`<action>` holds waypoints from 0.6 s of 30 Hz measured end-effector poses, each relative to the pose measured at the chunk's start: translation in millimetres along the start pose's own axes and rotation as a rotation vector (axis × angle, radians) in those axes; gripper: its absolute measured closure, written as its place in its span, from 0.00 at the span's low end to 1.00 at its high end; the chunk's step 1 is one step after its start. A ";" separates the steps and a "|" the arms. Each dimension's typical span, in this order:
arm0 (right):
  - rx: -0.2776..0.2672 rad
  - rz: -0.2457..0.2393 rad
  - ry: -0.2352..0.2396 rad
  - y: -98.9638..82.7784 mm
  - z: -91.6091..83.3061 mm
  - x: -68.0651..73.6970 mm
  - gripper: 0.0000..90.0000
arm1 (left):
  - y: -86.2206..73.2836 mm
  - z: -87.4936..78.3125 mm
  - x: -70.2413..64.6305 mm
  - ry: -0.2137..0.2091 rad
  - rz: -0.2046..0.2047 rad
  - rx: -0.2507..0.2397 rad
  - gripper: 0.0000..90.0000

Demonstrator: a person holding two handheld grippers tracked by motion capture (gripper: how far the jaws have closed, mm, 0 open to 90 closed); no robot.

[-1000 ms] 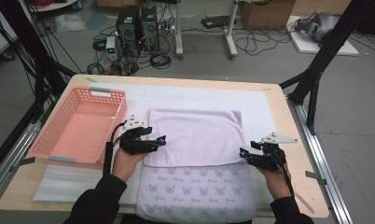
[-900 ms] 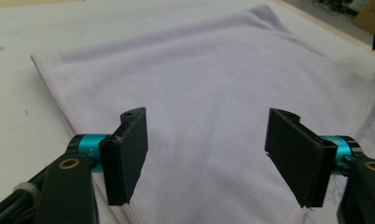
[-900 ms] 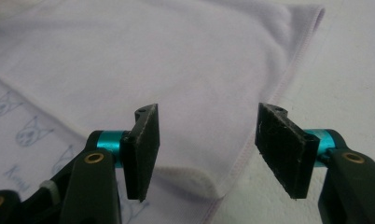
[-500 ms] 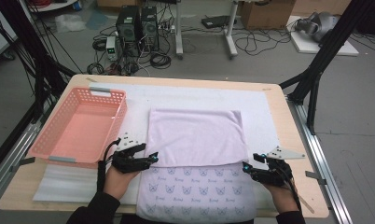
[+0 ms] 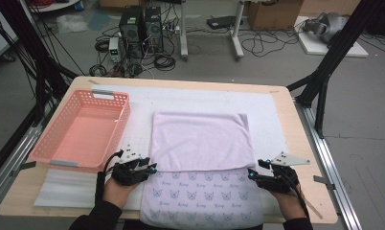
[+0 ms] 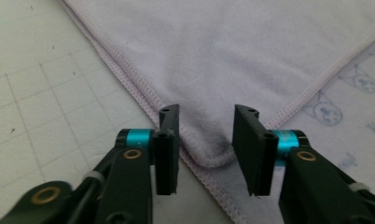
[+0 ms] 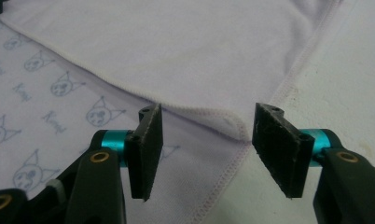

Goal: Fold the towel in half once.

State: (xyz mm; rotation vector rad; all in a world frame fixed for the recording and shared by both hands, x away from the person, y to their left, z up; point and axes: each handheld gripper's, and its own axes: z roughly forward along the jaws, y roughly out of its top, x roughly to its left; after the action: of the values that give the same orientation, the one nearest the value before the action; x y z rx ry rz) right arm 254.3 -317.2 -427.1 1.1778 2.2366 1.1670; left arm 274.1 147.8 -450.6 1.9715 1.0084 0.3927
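The towel (image 5: 201, 143) lies folded between the two grippers. Its near-left folded corner sits between the left gripper's (image 6: 206, 140) jaws, which have just been closing without yet pinching it. The right gripper (image 7: 204, 144) stands wide open around the near-right corner.

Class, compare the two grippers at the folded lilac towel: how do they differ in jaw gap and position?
The left gripper has been closing, its jaws narrower than the right gripper. Left straddles the folded towel's near-left corner, right the near-right corner. Neither pinches cloth yet, and both sit low at the fold.
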 end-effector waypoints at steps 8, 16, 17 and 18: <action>0.010 -0.045 -0.016 1.6 17.9 3.5 0.52 | 2.4 1.4 -7.9 0.025 0.097 -0.005 0.90; 0.065 -0.110 -0.002 2.8 27.9 2.2 0.97 | 5.2 -8.6 -3.9 -0.006 0.052 -0.091 0.93; 0.058 -0.100 0.006 3.0 26.2 1.2 0.99 | 5.1 -9.5 -3.2 -0.017 0.040 -0.096 0.94; 0.052 -0.091 0.015 3.3 24.4 0.3 1.00 | 5.2 -10.3 -3.2 -0.028 0.028 -0.100 0.94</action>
State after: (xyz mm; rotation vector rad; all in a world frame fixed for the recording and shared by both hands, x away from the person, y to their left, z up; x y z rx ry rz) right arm 271.1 -303.7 -439.1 1.0775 2.3190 1.0924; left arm 268.5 149.6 -440.1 1.8979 0.9267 0.4223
